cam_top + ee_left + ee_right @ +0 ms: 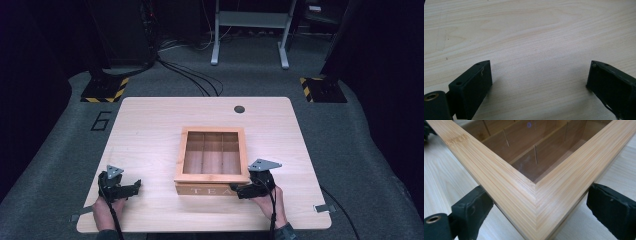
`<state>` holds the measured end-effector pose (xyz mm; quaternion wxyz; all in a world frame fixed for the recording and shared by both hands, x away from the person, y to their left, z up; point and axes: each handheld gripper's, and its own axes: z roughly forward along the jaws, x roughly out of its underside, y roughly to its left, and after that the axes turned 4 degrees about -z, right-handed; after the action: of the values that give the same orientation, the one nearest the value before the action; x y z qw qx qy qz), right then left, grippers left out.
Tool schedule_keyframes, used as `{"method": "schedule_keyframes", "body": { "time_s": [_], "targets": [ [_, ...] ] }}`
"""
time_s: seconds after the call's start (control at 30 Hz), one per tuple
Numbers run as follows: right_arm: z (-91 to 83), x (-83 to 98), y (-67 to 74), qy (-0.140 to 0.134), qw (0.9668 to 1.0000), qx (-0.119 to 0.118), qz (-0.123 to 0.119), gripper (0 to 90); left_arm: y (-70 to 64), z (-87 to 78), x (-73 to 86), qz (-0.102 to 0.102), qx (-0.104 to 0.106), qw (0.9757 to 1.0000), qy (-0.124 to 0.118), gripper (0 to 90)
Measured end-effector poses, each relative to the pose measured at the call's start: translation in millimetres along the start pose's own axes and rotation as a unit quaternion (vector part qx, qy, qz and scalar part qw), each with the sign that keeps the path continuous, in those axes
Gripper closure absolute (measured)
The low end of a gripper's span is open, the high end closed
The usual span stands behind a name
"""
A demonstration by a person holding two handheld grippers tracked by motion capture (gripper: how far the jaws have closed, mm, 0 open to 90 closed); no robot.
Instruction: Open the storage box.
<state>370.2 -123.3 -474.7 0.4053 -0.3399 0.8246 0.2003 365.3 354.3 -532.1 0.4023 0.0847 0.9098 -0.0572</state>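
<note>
Tea box (pixel 212 176), one, perhaps three compartments, two claws

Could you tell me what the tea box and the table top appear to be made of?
The tea box looks like bamboo or a similar light wood, satin finished: fine parallel strips meet at the mitred corner, and its lid seems to hold a clear pane. The table top looks like pale wood or wood-look laminate, matte, with broad flowing grain.

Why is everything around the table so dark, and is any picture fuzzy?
High view: light falls on the table, the room behind stays dark. Right gripper view: the tea box corner is sharp, with soft glare on its window. Left gripper view: jaws cast faint shadows on the wood.
</note>
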Motion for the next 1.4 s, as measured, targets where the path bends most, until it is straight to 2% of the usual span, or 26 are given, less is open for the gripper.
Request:
{"method": "schedule_keyframes", "body": {
  "time_s": [0.13,0.23,0.47,0.6,0.73,0.87,0.93,1.0,1.17,1.33,1.4],
  "targets": [
    [0.5,3.6,0.2,0.013,0.9999,0.000,-0.009,5.9,0.0,0.0,0.0,0.000,0.000,1.0000,0.000,5.7],
    [2.3,7.2,0.0,0.026,0.9996,-0.010,-0.008,5.6,0.1,0.1,0.0,-0.001,0.000,1.0000,0.000,5.7],
    [-0.8,10.0,-2.3,0.025,0.9994,-0.021,-0.006,7.8,0.4,0.1,-0.1,-0.001,0.001,1.0000,0.001,5.7],
    [-10.4,15.1,-4.4,0.020,0.9994,-0.030,-0.003,7.6,0.5,0.2,-0.1,-0.002,0.001,1.0000,0.001,5.7],
    [-22.3,22.5,-8.7,0.013,0.9996,-0.025,0.001,7.3,0.5,0.2,-0.1,-0.002,0.001,1.0000,0.001,5.7],
    [-33.5,34.6,-19.2,0.011,0.9999,-0.005,0.009,6.3,0.3,0.1,-0.1,-0.001,0.001,1.0000,0.001,5.7],
    [-37.9,44.0,-27.1,0.017,0.9996,0.013,0.016,6.3,0.4,0.1,-0.1,-0.001,0.001,1.0000,0.001,5.7],
    [-41.8,56.5,-37.5,0.027,0.9987,0.036,0.024,6.3,0.4,0.1,-0.1,-0.001,0.001,1.0000,0.001,5.7],
    [-50.0,81.0,-58.6,0.044,0.9954,0.072,0.045,6.2,0.7,0.2,-0.1,-0.002,0.001,1.0000,0.001,5.7],
    [-51.3,91.3,-69.4,0.055,0.9925,0.090,0.061,5.4,0.5,0.3,-0.1,-0.003,0.001,1.0000,0.001,5.6],
    [-50.8,93.3,-72.5,0.051,0.9925,0.096,0.054,5.5,0.5,0.2,-0.1,-0.002,0.002,1.0000,0.001,5.6]
  ]
}}
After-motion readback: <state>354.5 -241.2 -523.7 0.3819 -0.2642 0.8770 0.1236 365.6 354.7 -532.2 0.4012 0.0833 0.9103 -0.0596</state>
